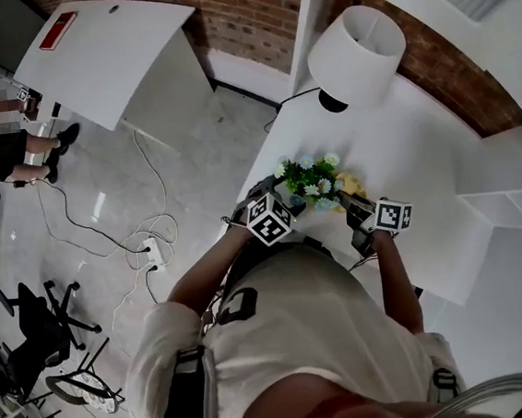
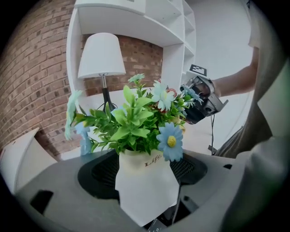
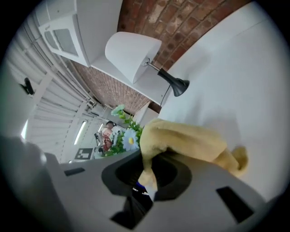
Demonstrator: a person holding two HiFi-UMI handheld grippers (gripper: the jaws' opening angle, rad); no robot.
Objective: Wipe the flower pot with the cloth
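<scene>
Pointing steeply down over the table (image 1: 426,144), the left gripper (image 1: 281,207) has its jaws closed on the white pot (image 2: 146,181). The pot sits upright between them, with the flowers (image 2: 136,122) rising just beyond the fingertips. The right gripper (image 1: 361,210) tilts slightly down, just beside the flowers on their far side from the left gripper. Its jaws stand nearly together, pinching the yellow cloth (image 3: 186,142), which bunches out ahead of the fingertips. Contact between cloth and pot cannot be confirmed.
</scene>
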